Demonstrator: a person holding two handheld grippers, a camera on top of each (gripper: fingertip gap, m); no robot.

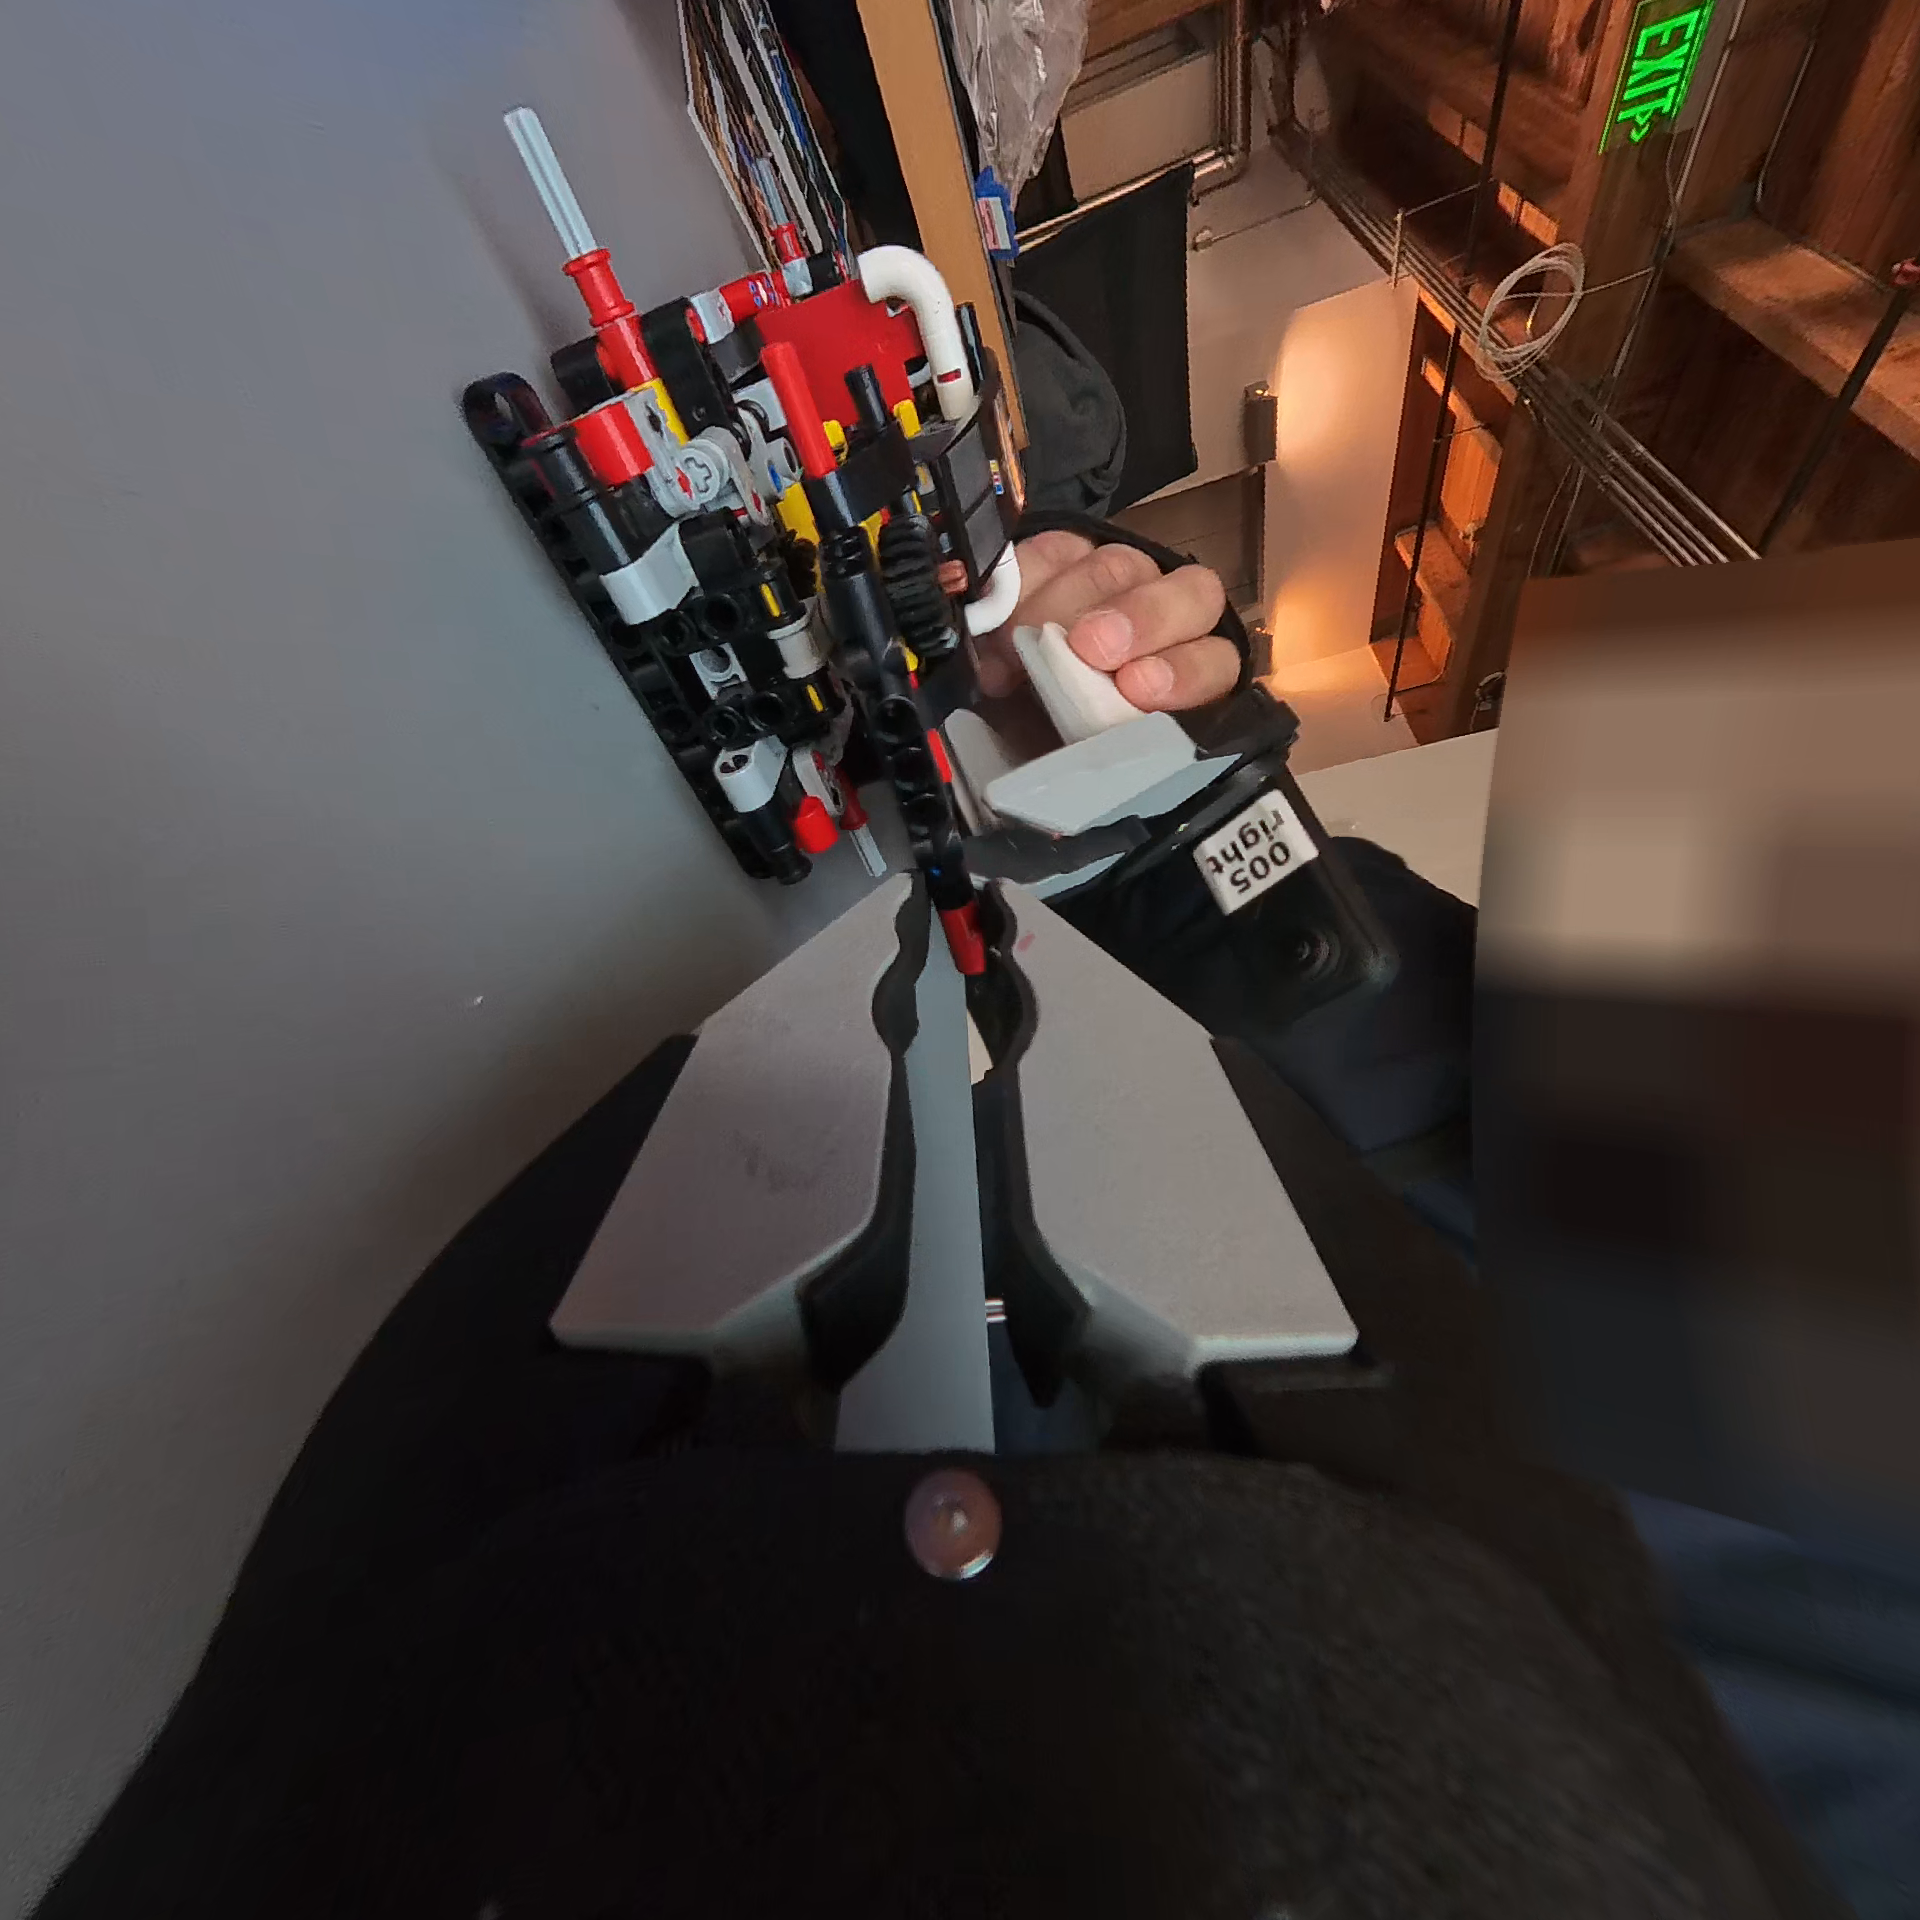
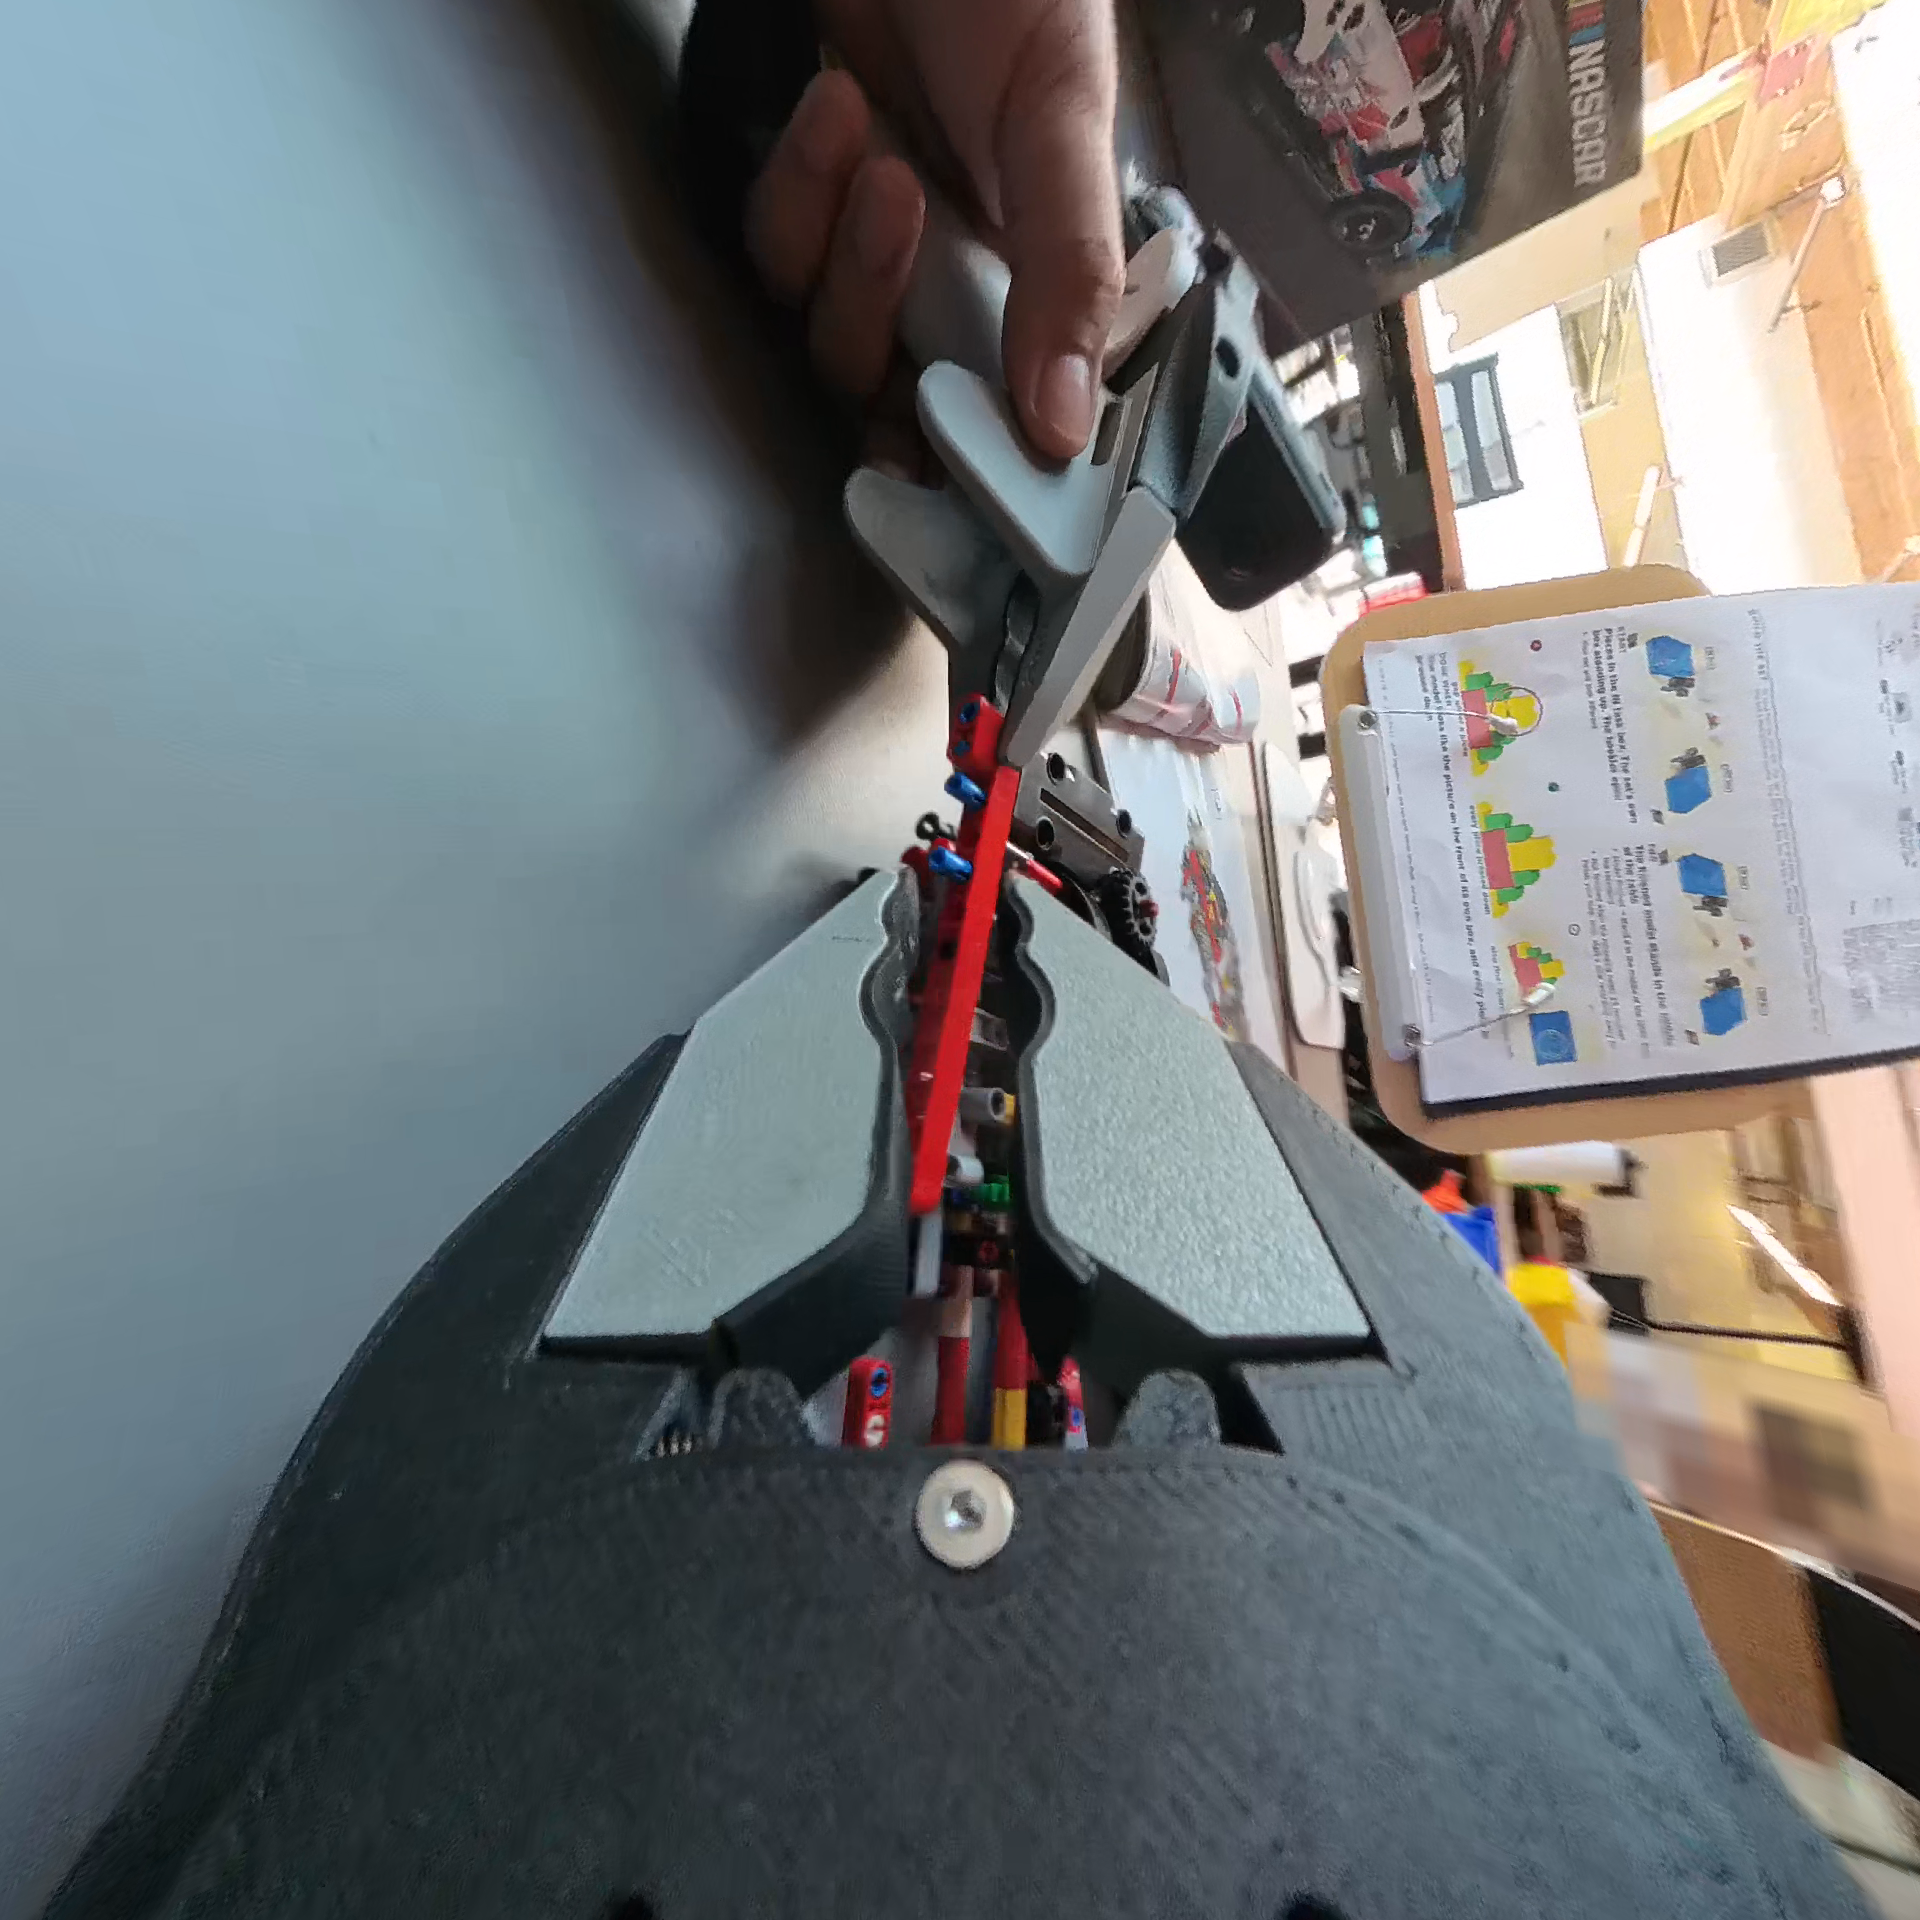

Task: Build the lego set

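Where the left view begins, table [image 1: 260, 623]: plain grey, filling the left side.
Model [image 1: 748, 520]: black, red, yellow and grey toy-brick build with pins and axles, resting against the table; a pale axle sticks out of a red bush at its far left. No print can be read on it.
Beam [image 1: 920, 748]: long holed strip reaching from the model towards the camera. It looks dark here with a red tip, and red with blue pins in the right view.
Left gripper [image 1: 956, 914]: fingers pinching the beam's red tip, both pads pressed on it.
Right hand [image 1: 1122, 623]: curled round the white handle of the right gripper [image 2: 961, 904], just beside the model.
Sticker [image 1: 1252, 852]: white with black characters, on the black camera body below that hand.
Sign [image 1: 1657, 78]: lit green letters, high at top right among the timber.
Right gripper, own view: fingers slightly spread. The beam runs between them, close along the left pad, with a dark gap on the right-pad side.
Left hand [image 2: 966, 208]: above, holding the left gripper, which clamps the beam's far end.
Box [image 2: 1403, 125]: dark, with a race-car picture and a brand word, at top right.
Sheet [image 2: 1662, 831]: printed page on a clipboard with coloured brick diagrams, blue boxes and small text.
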